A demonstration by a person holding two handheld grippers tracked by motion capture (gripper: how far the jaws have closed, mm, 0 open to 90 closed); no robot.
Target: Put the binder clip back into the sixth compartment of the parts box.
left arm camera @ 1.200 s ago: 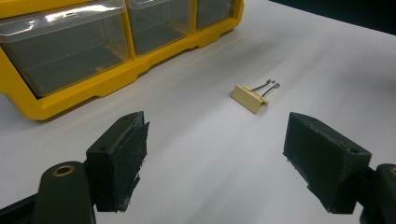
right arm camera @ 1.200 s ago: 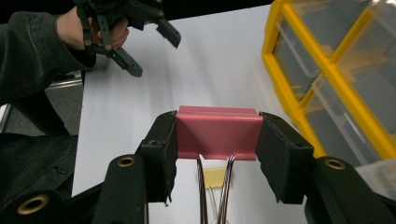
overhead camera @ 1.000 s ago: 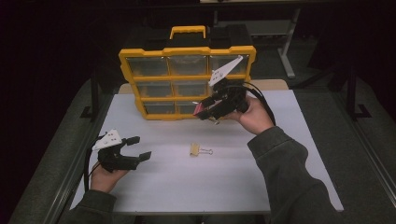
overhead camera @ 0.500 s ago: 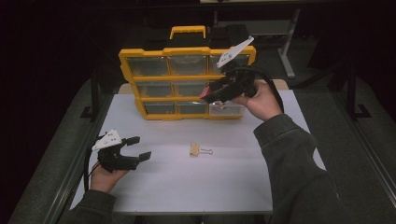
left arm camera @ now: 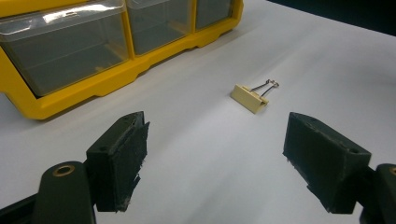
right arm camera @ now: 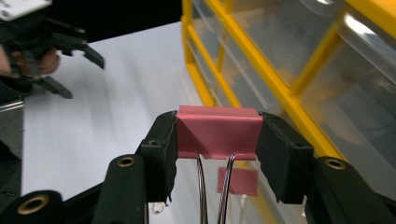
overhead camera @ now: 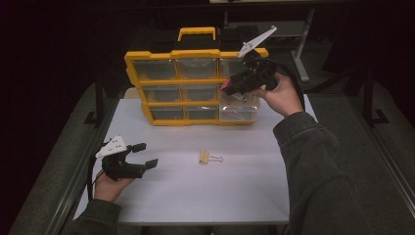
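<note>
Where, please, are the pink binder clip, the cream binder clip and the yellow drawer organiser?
pink binder clip [right arm camera: 217, 132]: right gripper view, clip body.
cream binder clip [left arm camera: 250, 97]: left gripper view, clip body.
yellow drawer organiser [overhead camera: 195, 53]: high view, top frame.

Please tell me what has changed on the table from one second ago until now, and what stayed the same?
The right gripper, shut on a pink binder clip, moved up and to the right along the front of the yellow drawer organizer, from the lower drawers to the upper right ones. Nothing was picked up or released. The left gripper stayed open in place, and the cream binder clip did not move.
</note>
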